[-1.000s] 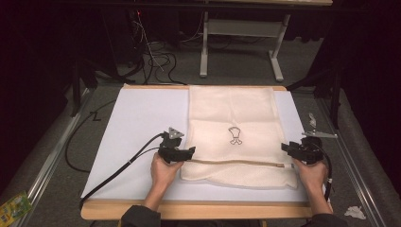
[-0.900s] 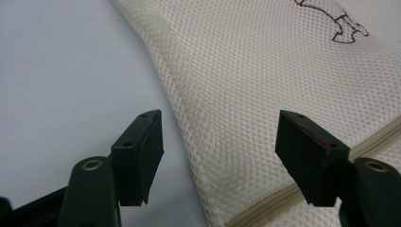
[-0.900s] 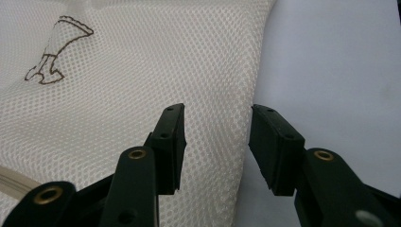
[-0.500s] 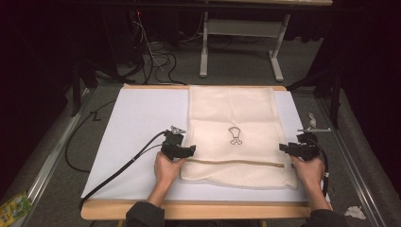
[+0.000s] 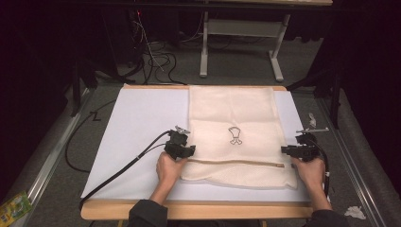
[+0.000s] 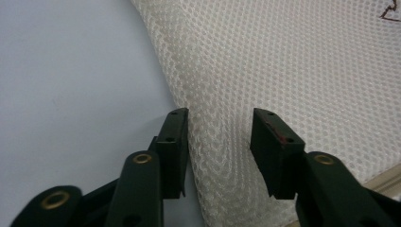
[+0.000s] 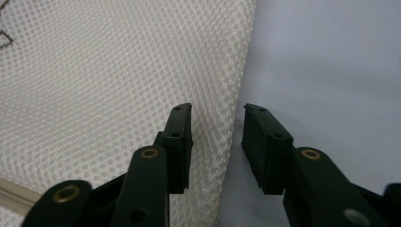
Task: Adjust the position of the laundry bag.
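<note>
A cream mesh bag point(image 5: 231, 113) lies flat on a white board point(image 5: 142, 123), with a small drawn figure point(image 5: 235, 135) at its middle and a tan zip strip point(image 5: 236, 162) across its near end. My left gripper point(image 5: 186, 148) is at the bag's left edge, open. In the left gripper view its jaws stand apart with raised mesh point(image 6: 283, 71) between them, around the left gripper's point(image 6: 218, 118) midline. My right gripper point(image 5: 287, 150) is at the bag's right edge, open. The right gripper point(image 7: 216, 111) straddles the mesh border point(image 7: 118, 71), one jaw over the mesh and one over the board.
The board rests on a wooden table point(image 5: 198, 210). Black cables point(image 5: 118, 170) trail left from my left gripper. A small metal piece point(image 5: 313, 128) lies past the right hand. On the grey floor lie a green packet point(image 5: 14, 205), crumpled paper point(image 5: 354, 212) and wires point(image 5: 156, 59).
The right gripper has edged a little to the left, onto the bag's right edge. The left gripper and the bag have hardly moved.
</note>
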Available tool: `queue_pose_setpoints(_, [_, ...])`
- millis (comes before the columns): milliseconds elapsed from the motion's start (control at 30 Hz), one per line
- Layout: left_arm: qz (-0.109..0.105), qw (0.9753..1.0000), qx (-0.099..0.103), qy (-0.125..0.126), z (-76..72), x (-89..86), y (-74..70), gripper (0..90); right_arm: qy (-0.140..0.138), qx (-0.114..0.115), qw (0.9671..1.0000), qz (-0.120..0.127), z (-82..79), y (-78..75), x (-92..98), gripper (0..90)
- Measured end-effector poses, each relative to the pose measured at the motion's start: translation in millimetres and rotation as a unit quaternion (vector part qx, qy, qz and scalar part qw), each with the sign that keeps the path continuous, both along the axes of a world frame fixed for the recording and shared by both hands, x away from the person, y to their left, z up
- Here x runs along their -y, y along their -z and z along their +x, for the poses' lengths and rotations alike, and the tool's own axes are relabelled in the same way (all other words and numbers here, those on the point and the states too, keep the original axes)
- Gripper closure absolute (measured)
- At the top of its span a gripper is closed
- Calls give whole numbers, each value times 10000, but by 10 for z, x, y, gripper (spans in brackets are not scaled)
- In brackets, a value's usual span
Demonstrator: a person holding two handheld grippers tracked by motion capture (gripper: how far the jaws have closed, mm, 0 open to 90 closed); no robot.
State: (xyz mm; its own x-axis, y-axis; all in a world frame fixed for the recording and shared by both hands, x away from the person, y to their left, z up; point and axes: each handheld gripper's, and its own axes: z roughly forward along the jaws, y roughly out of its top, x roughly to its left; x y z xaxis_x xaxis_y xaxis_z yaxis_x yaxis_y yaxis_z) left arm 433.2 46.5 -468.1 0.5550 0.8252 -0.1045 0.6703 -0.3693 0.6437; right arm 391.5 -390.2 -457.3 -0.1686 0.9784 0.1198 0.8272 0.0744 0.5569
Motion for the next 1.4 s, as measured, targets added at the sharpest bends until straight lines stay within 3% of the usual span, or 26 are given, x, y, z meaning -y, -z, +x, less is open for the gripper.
queue_pose_setpoints(100, [-27,10000,-68,55,22,-17,-8,672,-94,-21,9999,-80,1,-4,-30,735])
queue_pose_setpoints(200, [-79,9997,-118,191,21,18,-11,822,-302,-29,9995,-130,6,-8,-81,852])
queue_pose_setpoints(300, [-156,9995,-143,237,38,10,-23,844,-368,32,9992,-168,3,-18,-93,867])
queue_pose_setpoints(333, [-195,9994,-132,248,41,3,-31,852,-365,92,9993,-76,-8,-26,-76,871])
queue_pose_setpoints(567, [-453,9984,110,315,-12,-114,-161,853,-410,260,9987,136,-51,-73,-41,874])
queue_pose_setpoints(800, [-432,9983,245,300,-54,-258,-210,853,-526,414,9970,387,-111,-66,-83,874])
queue_pose_setpoints(900, [-538,9978,313,237,-76,-338,-206,853,-567,440,9967,387,-123,-78,-118,875])
queue_pose_setpoints(1100, [-554,9979,328,116,-83,-484,-189,853,-686,464,9958,388,-88,-75,-269,875])
queue_pose_setpoints(1167, [-413,9984,377,53,-92,-516,-193,853,-724,482,9952,457,-82,-75,-310,875])
queue_pose_setpoints(1400, [-353,9982,477,-38,-135,-617,-198,852,-847,570,9932,563,-72,-80,-380,875])
